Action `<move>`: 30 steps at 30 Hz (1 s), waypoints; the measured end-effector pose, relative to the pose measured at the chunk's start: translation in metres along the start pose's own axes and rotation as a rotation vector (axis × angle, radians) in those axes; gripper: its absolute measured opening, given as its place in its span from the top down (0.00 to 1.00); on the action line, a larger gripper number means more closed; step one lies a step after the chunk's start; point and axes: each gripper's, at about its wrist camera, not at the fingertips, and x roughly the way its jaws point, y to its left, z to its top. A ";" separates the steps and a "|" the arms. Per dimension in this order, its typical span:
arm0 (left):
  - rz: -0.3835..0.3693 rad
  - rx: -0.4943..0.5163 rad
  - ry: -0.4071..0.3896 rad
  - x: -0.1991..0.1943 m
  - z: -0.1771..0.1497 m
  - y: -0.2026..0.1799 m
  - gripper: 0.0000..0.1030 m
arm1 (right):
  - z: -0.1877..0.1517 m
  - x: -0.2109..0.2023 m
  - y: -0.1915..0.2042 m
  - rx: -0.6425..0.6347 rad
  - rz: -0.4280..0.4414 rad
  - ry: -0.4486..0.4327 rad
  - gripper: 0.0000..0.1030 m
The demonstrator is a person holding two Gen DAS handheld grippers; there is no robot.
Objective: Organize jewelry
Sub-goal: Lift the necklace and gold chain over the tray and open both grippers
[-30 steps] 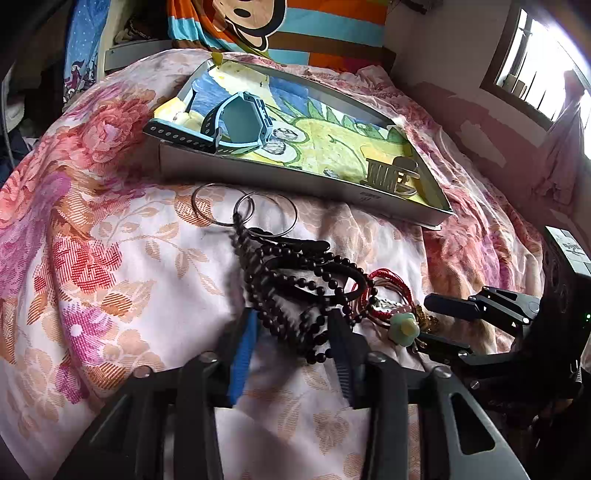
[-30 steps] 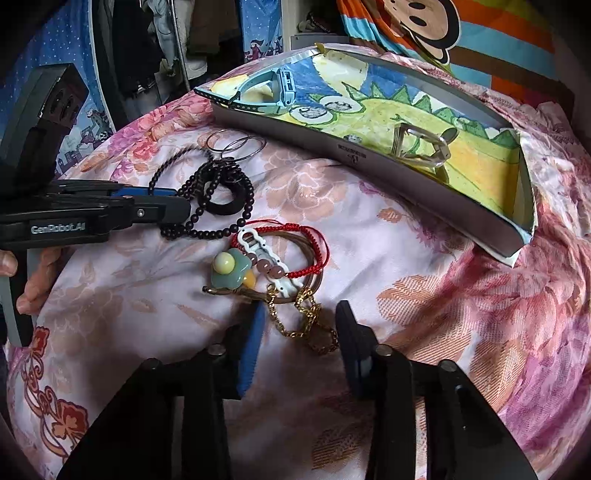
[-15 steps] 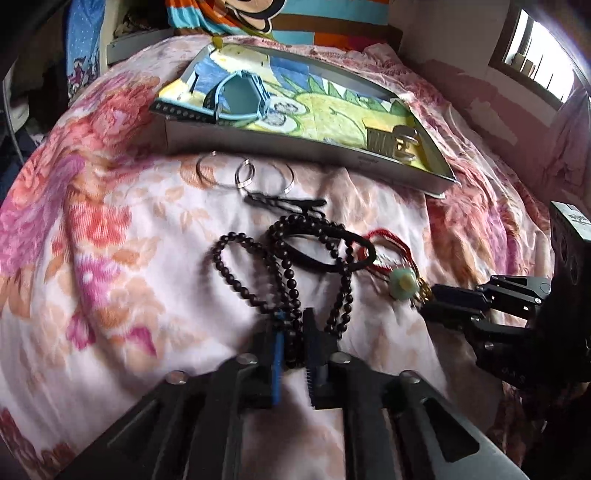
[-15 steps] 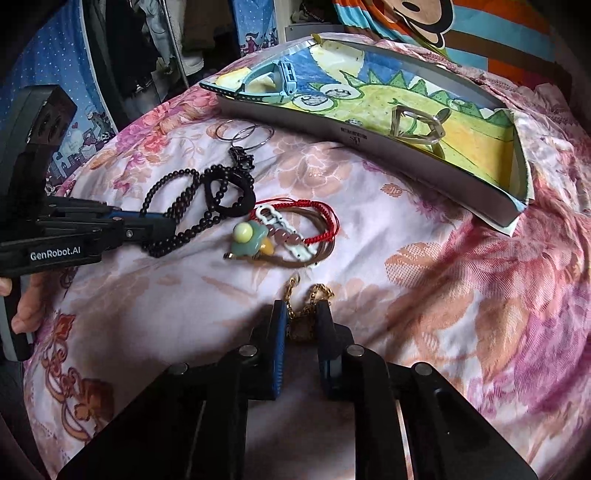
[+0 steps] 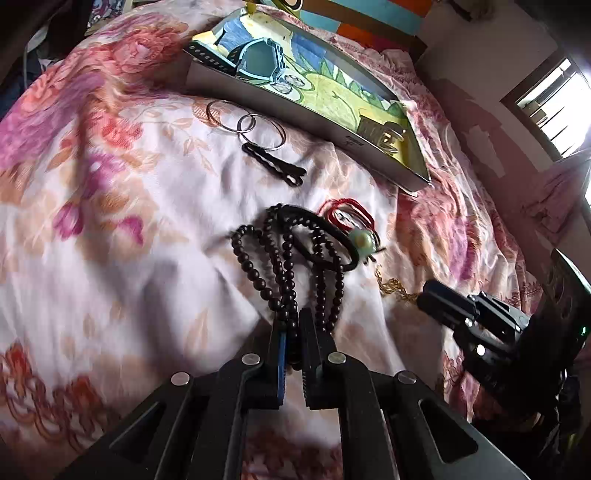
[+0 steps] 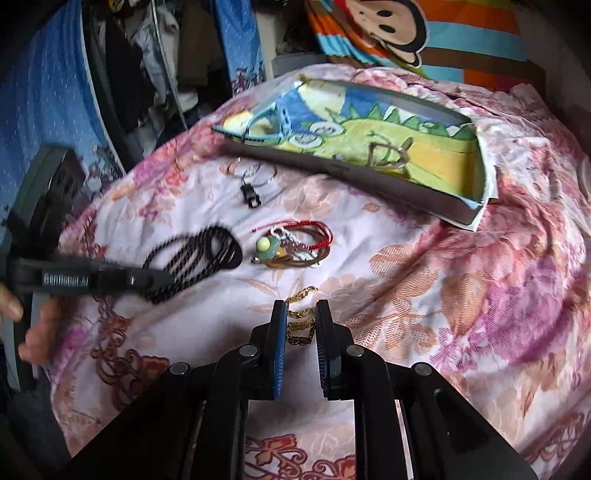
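On a floral bedspread lies loose jewelry. My left gripper (image 5: 292, 317) is shut on the dark bead necklace (image 5: 284, 258), whose loops trail ahead of the fingers with a black ring. My right gripper (image 6: 300, 310) is shut on the gold chain (image 6: 301, 319), which runs between its pads. Red cord bracelets with a green flower charm (image 6: 291, 243) lie between the two. A black hair clip (image 5: 275, 166) and thin silver hoops (image 5: 245, 123) lie near the tray (image 5: 280, 107), a shallow box with a cartoon lining, holding a teal watch (image 5: 258, 59) and a gold clip (image 5: 384, 134).
The tray sits at the far side of the bed, before a striped cartoon pillow (image 6: 399, 33). Clothes and blue fabric (image 6: 48, 92) hang at the left of the right wrist view. A person's fingers (image 6: 33, 339) hold the left gripper. A window (image 5: 554, 107) is at the right.
Both grippers closed, the left on the bead necklace, the right on the gold chain. The necklace has been dragged off the hair clip and hoops, and the chain pulled clear of the bracelets.
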 end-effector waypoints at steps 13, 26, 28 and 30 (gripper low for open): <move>-0.060 -0.093 -0.052 -0.035 -0.033 0.000 0.94 | 0.002 -0.009 -0.005 0.020 0.028 -0.036 0.87; 0.013 -0.014 -0.093 -0.063 -0.014 -0.014 0.94 | 0.013 -0.040 -0.018 0.073 0.020 -0.196 0.87; 0.025 0.010 -0.096 -0.071 -0.003 -0.021 0.94 | 0.016 -0.047 -0.023 0.087 0.026 -0.228 0.87; 0.031 0.026 -0.100 -0.079 0.006 -0.028 0.94 | 0.019 -0.052 -0.026 0.096 0.031 -0.250 0.87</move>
